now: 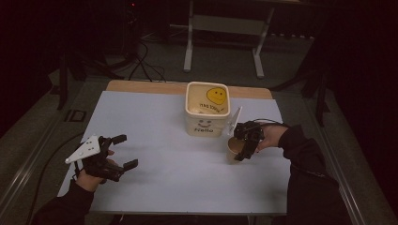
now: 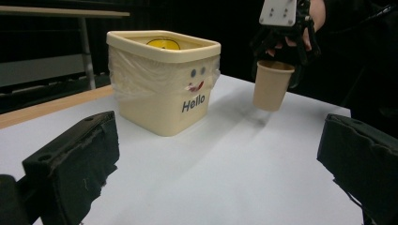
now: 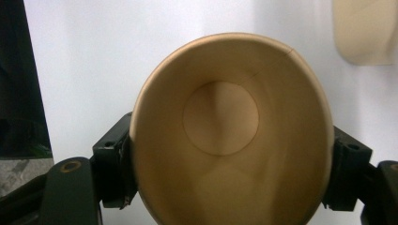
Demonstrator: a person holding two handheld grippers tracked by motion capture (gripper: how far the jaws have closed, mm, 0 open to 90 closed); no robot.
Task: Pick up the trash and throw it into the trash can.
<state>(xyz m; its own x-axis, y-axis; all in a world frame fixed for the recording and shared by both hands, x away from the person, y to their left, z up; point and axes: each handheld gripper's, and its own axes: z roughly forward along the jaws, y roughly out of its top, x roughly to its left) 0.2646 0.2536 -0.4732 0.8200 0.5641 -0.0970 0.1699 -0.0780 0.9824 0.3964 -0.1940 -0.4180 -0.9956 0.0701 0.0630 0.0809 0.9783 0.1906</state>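
Observation:
A brown paper cup [image 1: 233,149] hangs just above the white table top [image 1: 155,187], right of a cream tub [image 1: 206,125] marked "Hello" with a smiley face. My right gripper [image 1: 242,153] is shut on the cup from above, its pads [image 3: 110,164] pressing the rim on both sides. The cup's inside [image 3: 220,117] is empty. From the left gripper view the cup [image 2: 271,89] floats clear of the table beside the tub [image 2: 155,108]. My left gripper [image 1: 127,151] rests open at the table's near left, holding nothing between its pads [image 2: 80,159].
A clear liner is folded over the tub's rim [image 2: 141,70]. A wooden strip [image 1: 141,86] runs along the table's far edge. Beyond it stand a metal frame [image 1: 223,28] and floor cables [image 1: 141,65]. A person's dark sleeves [image 1: 309,178] come in from the bottom.

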